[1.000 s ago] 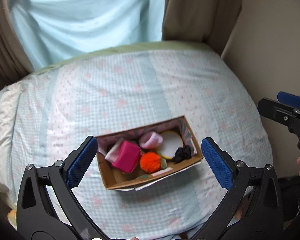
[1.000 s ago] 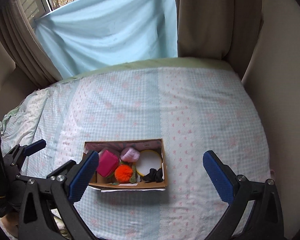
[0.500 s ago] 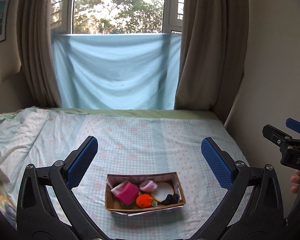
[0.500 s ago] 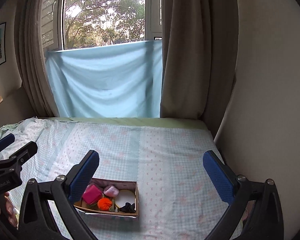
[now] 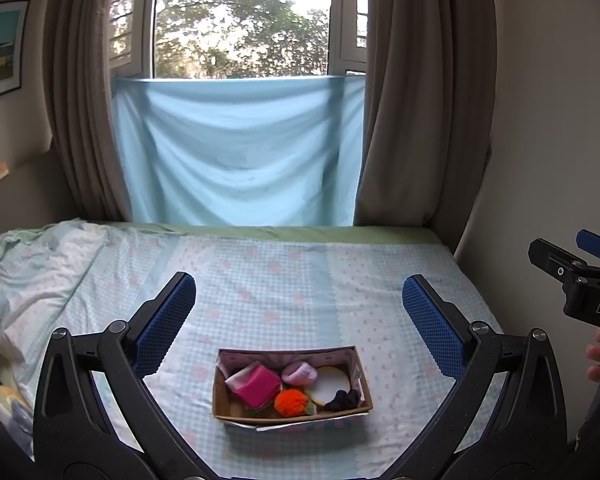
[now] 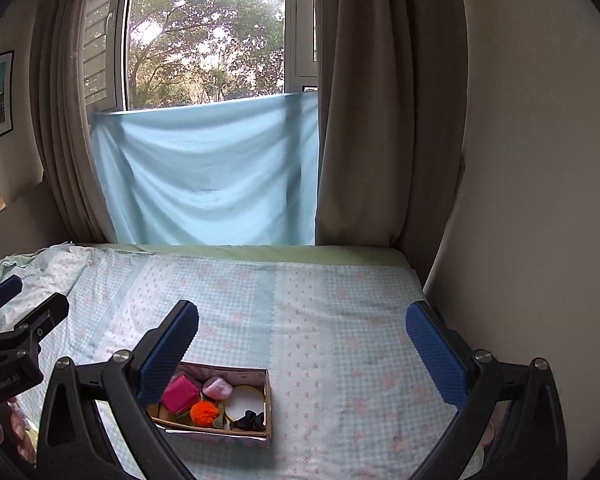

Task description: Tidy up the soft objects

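Note:
A small cardboard box (image 5: 354,411) sits on the bed near its front edge; it also shows in the right wrist view (image 6: 267,408). In it lie a magenta pouch (image 5: 259,386), an orange pompom (image 5: 291,402), a pale pink soft piece (image 5: 299,373), a white round pad (image 5: 332,388) and a black soft item (image 5: 344,399). My left gripper (image 5: 299,322) is open and empty, held back above the box. My right gripper (image 6: 302,354) is open and empty, to the right of the box and apart from it.
The bed (image 5: 284,276) has a light blue patterned sheet, rumpled at the left (image 5: 32,264). A blue cloth (image 5: 236,152) hangs over the window between brown curtains (image 5: 412,92). A wall (image 6: 540,200) runs along the bed's right side.
Both grippers have pulled back and tilted up from the box, so it looks smaller and lower, and the window and curtains have come into view. Both stay open and empty.

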Demonstrator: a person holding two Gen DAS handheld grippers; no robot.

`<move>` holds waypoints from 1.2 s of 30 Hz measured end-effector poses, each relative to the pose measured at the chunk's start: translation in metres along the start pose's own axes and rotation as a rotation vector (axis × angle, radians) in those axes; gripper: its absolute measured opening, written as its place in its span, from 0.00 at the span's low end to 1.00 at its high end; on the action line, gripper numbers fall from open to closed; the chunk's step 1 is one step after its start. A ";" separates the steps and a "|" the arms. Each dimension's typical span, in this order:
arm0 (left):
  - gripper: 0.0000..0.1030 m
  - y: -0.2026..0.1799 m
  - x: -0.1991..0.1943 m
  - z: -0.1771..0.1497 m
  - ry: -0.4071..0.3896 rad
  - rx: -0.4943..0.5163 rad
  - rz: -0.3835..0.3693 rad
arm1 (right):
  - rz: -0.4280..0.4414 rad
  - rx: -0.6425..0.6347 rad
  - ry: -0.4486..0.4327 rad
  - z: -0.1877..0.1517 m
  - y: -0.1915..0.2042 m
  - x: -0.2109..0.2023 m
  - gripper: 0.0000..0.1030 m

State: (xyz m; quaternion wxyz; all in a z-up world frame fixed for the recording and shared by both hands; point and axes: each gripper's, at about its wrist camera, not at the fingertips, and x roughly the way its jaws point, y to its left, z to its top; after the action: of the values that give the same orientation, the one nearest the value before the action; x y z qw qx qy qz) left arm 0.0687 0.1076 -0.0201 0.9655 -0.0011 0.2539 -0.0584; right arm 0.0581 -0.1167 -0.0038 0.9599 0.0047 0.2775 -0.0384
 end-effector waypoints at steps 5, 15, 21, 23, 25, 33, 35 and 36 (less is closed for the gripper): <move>1.00 -0.003 0.000 0.001 -0.005 0.008 0.000 | 0.000 0.004 -0.004 0.001 -0.002 0.000 1.00; 1.00 -0.004 0.003 0.002 -0.007 0.019 0.008 | 0.001 0.014 0.005 0.000 -0.004 0.003 1.00; 1.00 -0.002 0.005 0.003 -0.004 0.022 0.014 | 0.002 0.013 0.007 0.003 -0.001 0.002 1.00; 1.00 -0.002 0.006 0.003 -0.002 0.022 0.013 | 0.002 0.012 0.007 0.003 -0.001 0.002 1.00; 1.00 -0.001 0.005 0.003 -0.003 0.024 0.014 | 0.002 0.014 0.006 0.003 -0.001 0.002 1.00; 1.00 0.001 0.005 0.004 -0.005 0.024 0.014 | -0.002 0.016 0.007 0.002 0.001 0.000 1.00; 1.00 0.001 0.005 0.004 -0.004 0.024 0.013 | -0.003 0.015 0.005 0.002 0.001 0.001 1.00; 1.00 0.001 0.005 0.004 -0.004 0.023 0.015 | -0.004 0.014 0.004 0.002 0.002 0.000 1.00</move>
State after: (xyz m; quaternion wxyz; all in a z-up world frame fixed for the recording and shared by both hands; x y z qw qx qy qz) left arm 0.0751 0.1075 -0.0188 0.9664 0.0120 0.2511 -0.0542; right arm 0.0593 -0.1151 -0.0022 0.9592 0.0108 0.2793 -0.0421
